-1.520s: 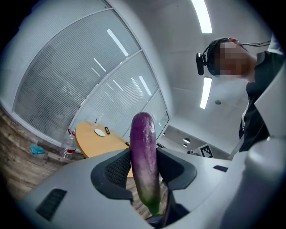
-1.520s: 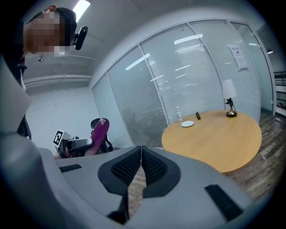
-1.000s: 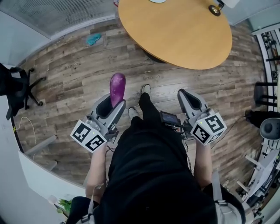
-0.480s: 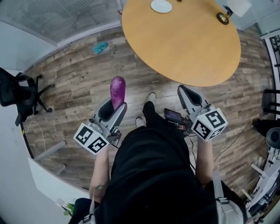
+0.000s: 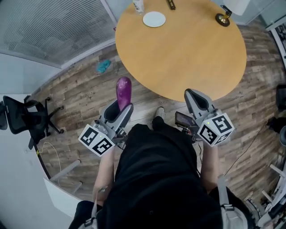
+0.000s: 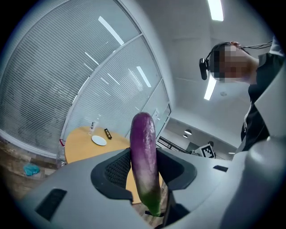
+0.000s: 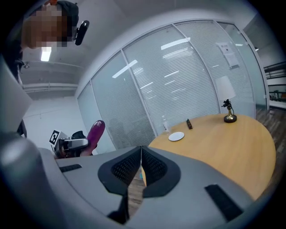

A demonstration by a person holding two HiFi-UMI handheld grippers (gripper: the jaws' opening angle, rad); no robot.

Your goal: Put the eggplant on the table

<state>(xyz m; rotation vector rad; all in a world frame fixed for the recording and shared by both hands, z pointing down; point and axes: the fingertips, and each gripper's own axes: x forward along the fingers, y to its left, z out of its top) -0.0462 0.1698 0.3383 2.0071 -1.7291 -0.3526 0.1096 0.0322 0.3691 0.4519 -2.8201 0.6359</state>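
My left gripper (image 5: 119, 108) is shut on a purple eggplant (image 5: 124, 91), which sticks out past the jaws over the wooden floor, just short of the round wooden table (image 5: 187, 49). In the left gripper view the eggplant (image 6: 145, 156) stands upright between the black pads, green end down. My right gripper (image 5: 195, 99) is shut with nothing in it, its tip at the table's near edge. In the right gripper view the pads (image 7: 154, 167) meet, and the eggplant (image 7: 95, 132) shows at the left.
On the table's far side lie a white plate (image 5: 154, 19), a bottle (image 5: 138, 6), a dark remote (image 5: 171, 4) and a lamp (image 5: 221, 19). A black office chair (image 5: 24, 118) stands at the left. A teal cloth (image 5: 103, 66) lies on the floor.
Both grippers have moved forward toward the table, the left one still carrying the eggplant. The table now lies much closer to the grippers, and its plate and bottle have come into view.
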